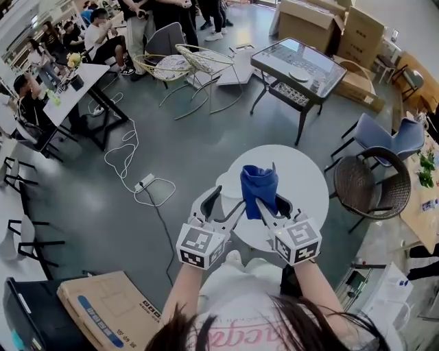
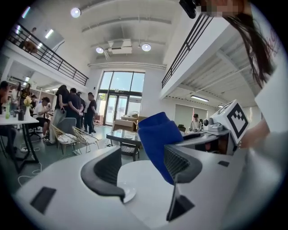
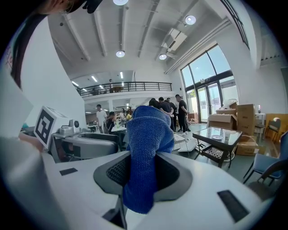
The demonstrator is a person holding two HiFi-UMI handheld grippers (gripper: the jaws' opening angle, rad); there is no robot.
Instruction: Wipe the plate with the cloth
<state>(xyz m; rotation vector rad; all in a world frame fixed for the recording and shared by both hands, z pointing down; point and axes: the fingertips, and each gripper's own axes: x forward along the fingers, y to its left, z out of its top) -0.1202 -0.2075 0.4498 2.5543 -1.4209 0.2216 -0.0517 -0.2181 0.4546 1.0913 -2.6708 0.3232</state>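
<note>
Grey floor fills a large hall, and a round white table (image 1: 305, 175) stands directly below the person. The right gripper (image 1: 266, 200) has its jaws pinched on a blue cloth (image 1: 259, 182). In the right gripper view the folded cloth (image 3: 146, 134) rises above the two dark pads and a short end hangs below them. The left gripper (image 1: 230, 196) is just beside it with its jaws spread wide and nothing pressed between them. In the left gripper view the cloth (image 2: 157, 134) hangs at the jaw on the side toward the right gripper, partly behind that pad (image 2: 176, 162). Whether it touches the pad cannot be told. Both grippers are over the near left part of the table. What looks like a white plate (image 1: 228, 181) lies on the table's left edge, under the left gripper's open jaws and just left of the cloth, which is held above the surface. Farther off are a black glass-topped table (image 1: 295, 65), stacked cardboard boxes (image 1: 322, 20), pale wire chairs (image 1: 185, 65) and a dark wicker chair (image 1: 370, 185). A power strip with a white cable (image 1: 144, 182) lies on the floor, and people sit and stand near a desk (image 1: 79, 86).
</note>
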